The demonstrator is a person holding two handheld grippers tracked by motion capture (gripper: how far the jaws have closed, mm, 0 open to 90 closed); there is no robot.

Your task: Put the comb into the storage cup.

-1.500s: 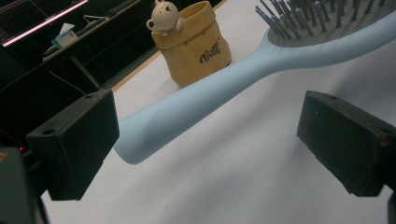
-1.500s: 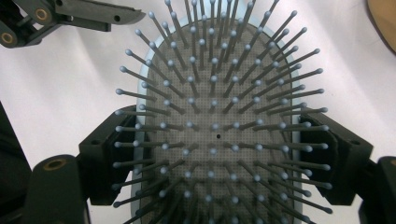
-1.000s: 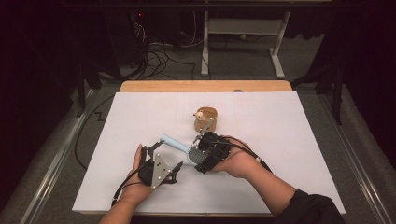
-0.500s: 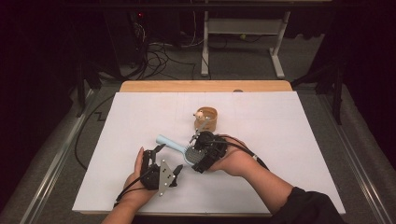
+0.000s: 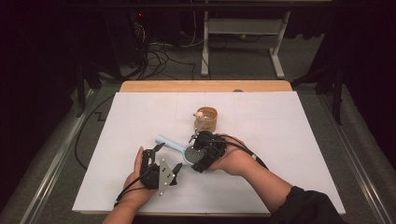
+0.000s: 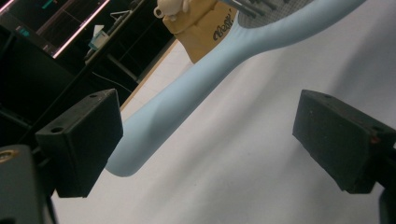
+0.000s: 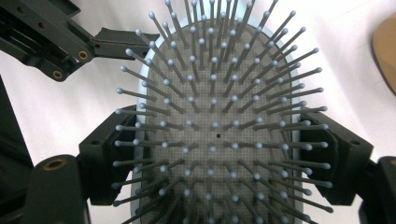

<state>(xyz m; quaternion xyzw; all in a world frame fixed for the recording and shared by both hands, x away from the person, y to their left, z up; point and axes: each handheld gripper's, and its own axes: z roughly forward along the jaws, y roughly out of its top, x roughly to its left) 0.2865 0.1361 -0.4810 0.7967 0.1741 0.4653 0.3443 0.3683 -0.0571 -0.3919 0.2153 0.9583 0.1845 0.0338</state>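
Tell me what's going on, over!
Right gripper shut on hairbrush head. Left gripper open, handle between its jaws, not pinched. Tan cup sits just beyond.

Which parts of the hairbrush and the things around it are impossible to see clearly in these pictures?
- Hairbrush back: right gripper view, hidden behind its own bristles.
- Brush head: high view, covered by the right gripper.
- Handle end: left gripper view, behind one of the left gripper fingers.
- Wooden holder: left gripper view, cut off by the top edge; its printed word unreadable.
- Small figure on it: high view, too small.
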